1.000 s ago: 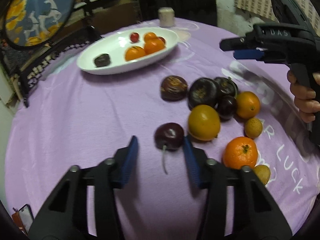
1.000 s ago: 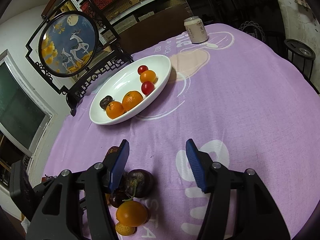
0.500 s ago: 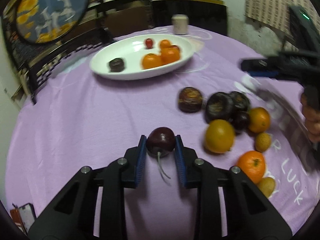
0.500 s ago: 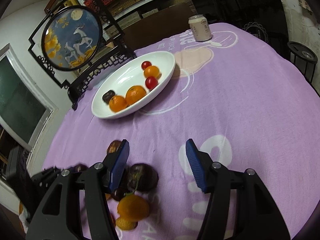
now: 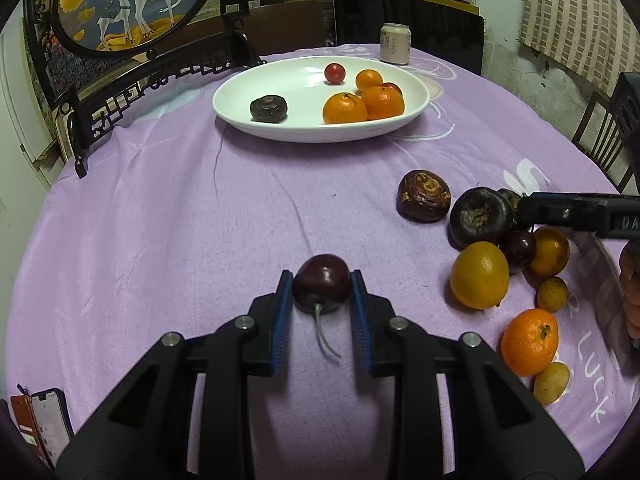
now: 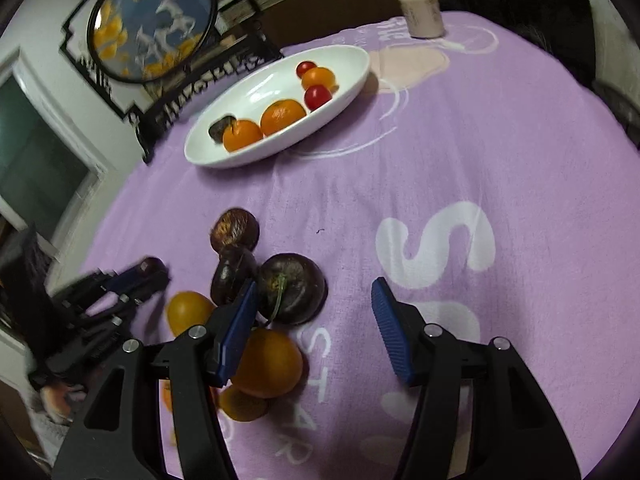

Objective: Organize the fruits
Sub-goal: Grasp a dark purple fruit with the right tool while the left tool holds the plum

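Observation:
My left gripper [image 5: 321, 285] is shut on a dark red cherry [image 5: 321, 282] with a green stem, held above the purple cloth. A white oval dish [image 5: 280, 80] at the back holds oranges, small red fruits and a dark fruit. A pile of loose fruit lies to the right: a yellow-orange fruit [image 5: 479, 275], dark round fruits [image 5: 480, 216], an orange [image 5: 529, 341]. My right gripper [image 6: 312, 320] is open, low over this pile, with a dark round fruit [image 6: 292, 294] just ahead of its left finger. The dish [image 6: 256, 88] shows beyond it.
A drink can [image 5: 395, 44] stands behind the dish. A round framed deer picture on a black stand [image 5: 132, 4] sits at the back left. A phone [image 5: 42, 424] lies at the table's near left edge. Chairs stand behind the table.
My left gripper closed on the cherry and lifted it, moving toward the dish. My right gripper moved down and forward over the fruit pile, still open.

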`<state>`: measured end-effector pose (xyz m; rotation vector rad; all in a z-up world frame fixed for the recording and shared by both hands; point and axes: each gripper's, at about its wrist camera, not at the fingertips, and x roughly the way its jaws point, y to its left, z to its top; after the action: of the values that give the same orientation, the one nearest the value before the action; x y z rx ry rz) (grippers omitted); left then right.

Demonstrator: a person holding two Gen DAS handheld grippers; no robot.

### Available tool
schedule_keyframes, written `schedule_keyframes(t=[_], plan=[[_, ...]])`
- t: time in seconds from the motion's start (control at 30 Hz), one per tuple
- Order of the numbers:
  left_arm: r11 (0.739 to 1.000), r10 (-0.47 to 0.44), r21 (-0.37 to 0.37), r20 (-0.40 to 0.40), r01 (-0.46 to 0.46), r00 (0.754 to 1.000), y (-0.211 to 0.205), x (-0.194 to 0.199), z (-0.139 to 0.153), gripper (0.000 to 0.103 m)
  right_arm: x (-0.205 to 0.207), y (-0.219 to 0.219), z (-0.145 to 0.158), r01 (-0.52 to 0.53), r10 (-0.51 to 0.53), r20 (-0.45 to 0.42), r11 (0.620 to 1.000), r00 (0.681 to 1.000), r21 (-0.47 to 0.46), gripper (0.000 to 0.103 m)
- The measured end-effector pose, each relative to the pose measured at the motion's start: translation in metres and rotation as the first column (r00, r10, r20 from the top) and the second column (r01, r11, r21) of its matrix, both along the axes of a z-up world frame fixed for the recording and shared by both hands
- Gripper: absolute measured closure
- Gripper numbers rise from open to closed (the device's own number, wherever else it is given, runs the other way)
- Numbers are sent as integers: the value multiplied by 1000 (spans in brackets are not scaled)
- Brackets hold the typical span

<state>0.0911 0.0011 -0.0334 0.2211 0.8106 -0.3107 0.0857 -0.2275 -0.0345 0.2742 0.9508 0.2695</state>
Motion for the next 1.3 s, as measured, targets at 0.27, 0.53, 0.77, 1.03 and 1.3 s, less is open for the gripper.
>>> schedule_keyframes(t=[0.27, 0.53, 0.77, 1.03, 1.3], plan=[[1000, 0, 2, -6, 0, 1000, -1, 0, -2, 74, 7, -13, 6, 80, -75, 52, 990, 996, -115, 47], [1000, -4, 11, -6, 4, 1000, -1, 0, -2, 71, 7, -19, 7, 48, -48, 37, 999, 998, 6, 48], [1000, -5, 15, -7, 5, 1000, -3, 0, -3, 70, 26, 2, 1, 36, -34, 13, 995, 999, -94, 50], [1000, -4, -3, -6, 4, 1000, -1, 1, -3, 74, 14, 6, 1, 10, -1, 60, 989, 998, -148, 62], [1000, 7, -25, 80, -5, 997, -2, -1, 19, 74, 5, -3, 13, 40, -36, 97, 998, 995, -46, 62]])
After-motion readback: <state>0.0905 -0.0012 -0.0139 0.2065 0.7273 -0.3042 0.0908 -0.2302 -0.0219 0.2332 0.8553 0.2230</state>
